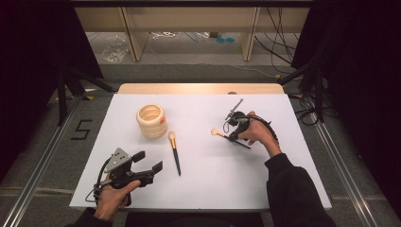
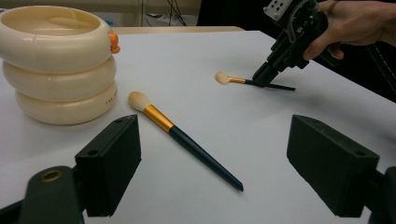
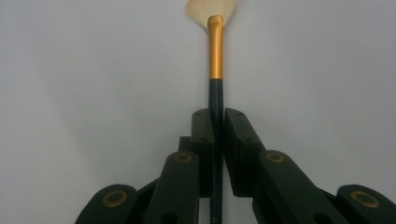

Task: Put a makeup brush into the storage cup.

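Observation:
Two makeup brushes lie on the white table [image 1: 208, 179]. The larger brush [image 1: 175, 151] [image 2: 182, 137], with a cream head, gold ferrule and dark handle, lies in the middle, just ahead of my open left gripper [image 1: 149, 163] [image 2: 215, 163]. The small fan brush [image 1: 222, 134] [image 2: 243, 80] [image 3: 215, 70] rests to the right. My right gripper [image 1: 232, 137] [image 2: 261, 79] [image 3: 217, 135] is shut on its dark handle, tip down at the table. A cream ringed holder [image 1: 152, 121] [image 2: 56, 63] stands upright at the back left.
The wooden table edge [image 1: 198, 88] runs along the far side. Black cables [image 1: 302, 101] and stand legs sit on the floor to the right. Bare white surface lies between the two brushes and in front of them.

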`<state>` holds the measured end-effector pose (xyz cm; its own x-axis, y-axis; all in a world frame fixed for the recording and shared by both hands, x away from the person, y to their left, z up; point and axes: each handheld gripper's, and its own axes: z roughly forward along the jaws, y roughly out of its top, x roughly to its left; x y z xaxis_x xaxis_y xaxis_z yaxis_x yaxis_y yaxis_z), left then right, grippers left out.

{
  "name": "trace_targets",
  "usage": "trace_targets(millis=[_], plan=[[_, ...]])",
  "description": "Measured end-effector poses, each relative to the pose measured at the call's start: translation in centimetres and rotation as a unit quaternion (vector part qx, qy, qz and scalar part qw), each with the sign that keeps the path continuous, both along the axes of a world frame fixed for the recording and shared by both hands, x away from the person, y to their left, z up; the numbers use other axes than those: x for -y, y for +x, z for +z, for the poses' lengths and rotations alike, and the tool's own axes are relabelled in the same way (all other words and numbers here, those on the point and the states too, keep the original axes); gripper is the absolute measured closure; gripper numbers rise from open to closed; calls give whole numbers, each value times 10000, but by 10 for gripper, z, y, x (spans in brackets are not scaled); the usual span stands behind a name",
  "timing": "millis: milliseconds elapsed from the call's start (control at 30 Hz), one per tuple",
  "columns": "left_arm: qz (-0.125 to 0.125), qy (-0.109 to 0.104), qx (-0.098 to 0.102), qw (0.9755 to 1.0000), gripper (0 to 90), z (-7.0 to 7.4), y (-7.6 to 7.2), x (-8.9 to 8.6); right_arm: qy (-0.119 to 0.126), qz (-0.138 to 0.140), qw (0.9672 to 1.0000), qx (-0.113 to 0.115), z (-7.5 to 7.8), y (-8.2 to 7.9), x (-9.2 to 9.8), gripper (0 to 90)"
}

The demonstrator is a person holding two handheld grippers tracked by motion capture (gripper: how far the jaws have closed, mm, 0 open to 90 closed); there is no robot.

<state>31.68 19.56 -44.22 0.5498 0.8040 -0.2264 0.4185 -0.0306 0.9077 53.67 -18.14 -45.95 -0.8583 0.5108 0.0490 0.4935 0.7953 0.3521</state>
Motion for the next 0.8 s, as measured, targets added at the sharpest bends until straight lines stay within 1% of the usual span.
trace_targets(millis=[100, 200, 267, 367, 400, 467, 567, 600, 667, 800], plan=[[13, -10, 22, 10000, 175, 0, 0, 0, -14, -25, 10000, -26, 0, 0, 0, 829], [8, 3, 21, 10000, 175, 0, 0, 0, -120, 8, 9999, -51, 1, 1, -3, 829], [24, -15, 24, 10000, 176, 0, 0, 0, -172, -46, 9998, -54, 1, 1, -5, 829], [22, -19, 25, 10000, 177, 0, 0, 0, -251, -19, 9996, -98, 2, 2, -7, 829], [24, -21, 25, 10000, 177, 0, 0, 0, -251, -61, 9996, -92, 2, 2, -8, 829], [30, -24, 31, 10000, 177, 0, 0, 0, -330, -19, 9994, -108, 2, 3, -9, 829], [33, -23, 31, 10000, 178, 0, 0, 0, -421, -56, 9990, -122, 3, 2, -11, 829], [36, -24, 35, 10000, 178, 1, 0, 0, -442, -7, 9990, -116, 3, 3, -12, 829], [33, -27, 45, 10000, 179, 1, 0, 0, -519, -43, 9985, -141, 4, 3, -14, 829], [33, -33, 46, 10000, 179, 1, 0, 0, -523, -39, 9985, -159, 4, 4, -14, 829]])
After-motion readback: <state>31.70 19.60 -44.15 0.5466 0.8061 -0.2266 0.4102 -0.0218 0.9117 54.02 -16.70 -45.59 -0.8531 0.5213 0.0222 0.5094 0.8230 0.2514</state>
